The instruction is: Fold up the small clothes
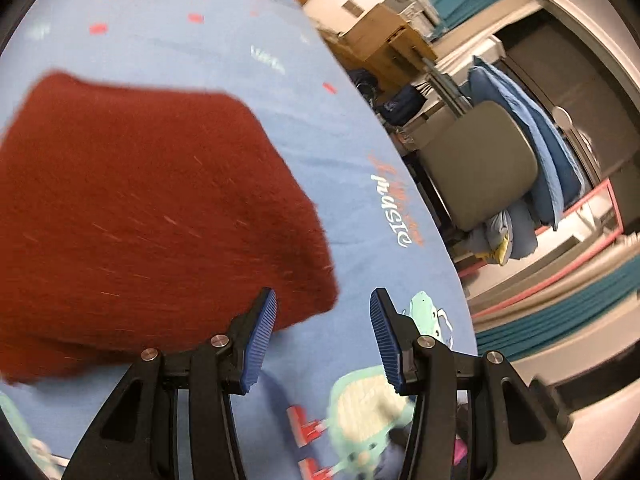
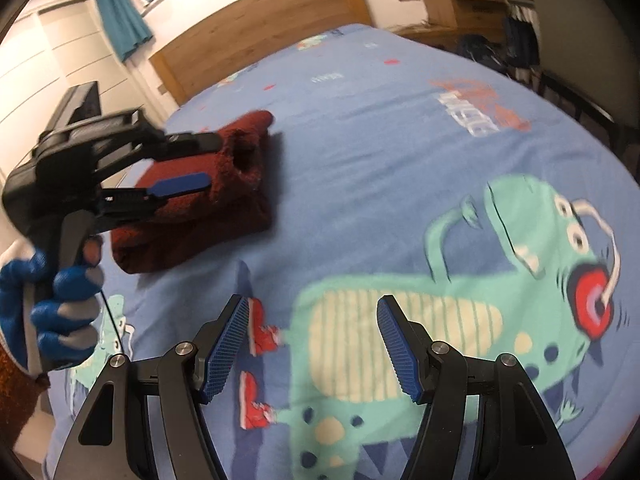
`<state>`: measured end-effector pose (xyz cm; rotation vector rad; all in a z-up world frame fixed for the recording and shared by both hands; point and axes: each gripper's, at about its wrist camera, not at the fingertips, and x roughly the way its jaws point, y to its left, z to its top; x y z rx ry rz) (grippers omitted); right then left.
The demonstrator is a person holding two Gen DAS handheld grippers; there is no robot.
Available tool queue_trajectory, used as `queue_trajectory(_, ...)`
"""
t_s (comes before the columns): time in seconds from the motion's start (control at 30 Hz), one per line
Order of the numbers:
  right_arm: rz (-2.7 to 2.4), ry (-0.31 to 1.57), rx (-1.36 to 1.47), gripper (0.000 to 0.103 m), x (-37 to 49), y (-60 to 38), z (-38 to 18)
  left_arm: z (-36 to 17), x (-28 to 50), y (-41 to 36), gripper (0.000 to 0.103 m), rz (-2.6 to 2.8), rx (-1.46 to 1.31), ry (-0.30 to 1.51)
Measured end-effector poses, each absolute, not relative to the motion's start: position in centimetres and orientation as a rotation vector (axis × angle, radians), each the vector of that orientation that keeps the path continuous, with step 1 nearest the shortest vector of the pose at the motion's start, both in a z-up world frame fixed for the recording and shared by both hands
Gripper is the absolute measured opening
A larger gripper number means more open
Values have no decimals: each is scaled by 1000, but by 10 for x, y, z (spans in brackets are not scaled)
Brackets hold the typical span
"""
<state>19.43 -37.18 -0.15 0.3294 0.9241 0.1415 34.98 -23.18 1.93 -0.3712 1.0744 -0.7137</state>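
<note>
A dark red knitted garment [image 1: 152,216] lies folded on the blue dinosaur-print bed sheet [image 1: 224,56]. In the right wrist view the garment [image 2: 192,232] sits at the left, with one lumpy end [image 2: 252,132] raised at its far side. My left gripper [image 1: 324,316] stands open just off the garment's near right corner, nothing between its blue pads. From the right wrist it shows as the left gripper [image 2: 210,160] held by a blue-gloved hand [image 2: 64,300], hovering over the garment. My right gripper [image 2: 312,308] is open above the printed dinosaur [image 2: 400,320], empty and apart from the garment.
A wooden headboard [image 2: 260,16] closes the far end of the bed. Past the bed's right edge stand a grey chair [image 1: 480,164], stacked blue bedding [image 1: 532,132] and cardboard boxes [image 1: 380,32]. Teal curtains [image 2: 120,12] hang at the far left wall.
</note>
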Motion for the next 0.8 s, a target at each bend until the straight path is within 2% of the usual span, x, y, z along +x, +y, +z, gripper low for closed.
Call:
queue_trajectory(0.17, 209, 881, 272, 68, 220, -344, 24, 42, 347, -166, 43, -630, -228, 987)
queue_trajectory(0.43, 385, 824, 90, 68, 293, -258, 58, 28, 350, -124, 43, -536, -54, 968)
queue_trajectory(0.63, 415, 916, -47, 68, 351, -211, 20, 2, 346, -153, 43, -561, 75, 951)
queue_trajectory(0.8, 365, 978, -80, 68, 384, -220, -17, -22, 341, -156, 44, -634, 88, 983)
